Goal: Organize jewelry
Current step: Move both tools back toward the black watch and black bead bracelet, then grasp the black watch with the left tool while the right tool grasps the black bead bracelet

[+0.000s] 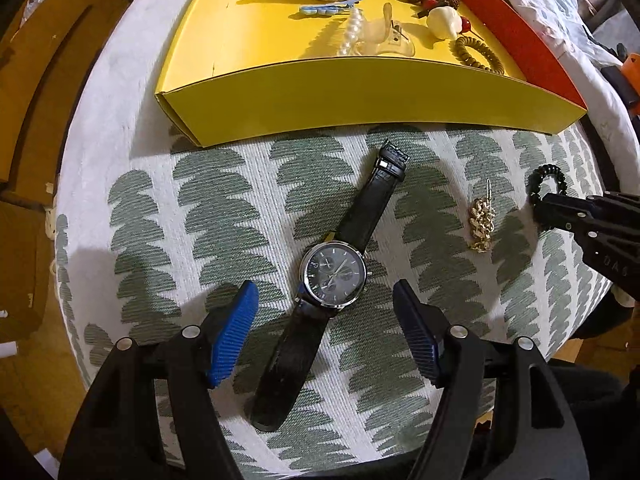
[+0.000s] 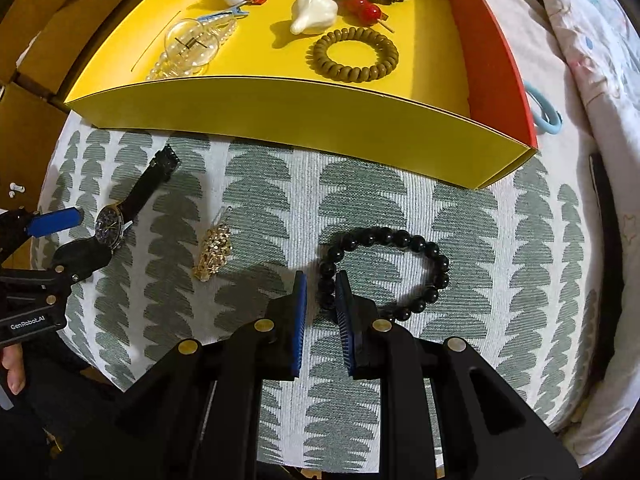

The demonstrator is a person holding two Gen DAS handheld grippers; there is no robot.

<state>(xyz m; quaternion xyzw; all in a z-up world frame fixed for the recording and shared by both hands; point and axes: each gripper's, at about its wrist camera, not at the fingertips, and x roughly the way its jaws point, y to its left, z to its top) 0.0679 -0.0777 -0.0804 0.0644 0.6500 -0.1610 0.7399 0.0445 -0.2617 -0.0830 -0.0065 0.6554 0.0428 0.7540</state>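
A black-strapped watch (image 1: 334,276) lies diagonally on the green-patterned cloth (image 1: 208,216). My left gripper (image 1: 326,294) hangs over it, open wide, with the dial between its blue fingertips (image 1: 246,300). To the right lie a gold trinket (image 1: 482,224) and a black bead bracelet (image 1: 548,178). In the right wrist view the bracelet (image 2: 420,248) lies flat. My right gripper (image 2: 322,280) stands with its jaws narrowly apart, straddling the bracelet's left beads; no clear squeeze shows. The watch (image 2: 110,232), the trinket (image 2: 214,254) and the left gripper (image 2: 90,238) show at the left.
A yellow box (image 2: 300,112) with a red side wall (image 2: 492,72) stands behind. It holds a brown spiral hair tie (image 2: 352,54), a white ornament (image 2: 314,12), pearls, clips and brown beads. A blue ring (image 2: 546,114) lies outside it. Cardboard lies left, bedding right.
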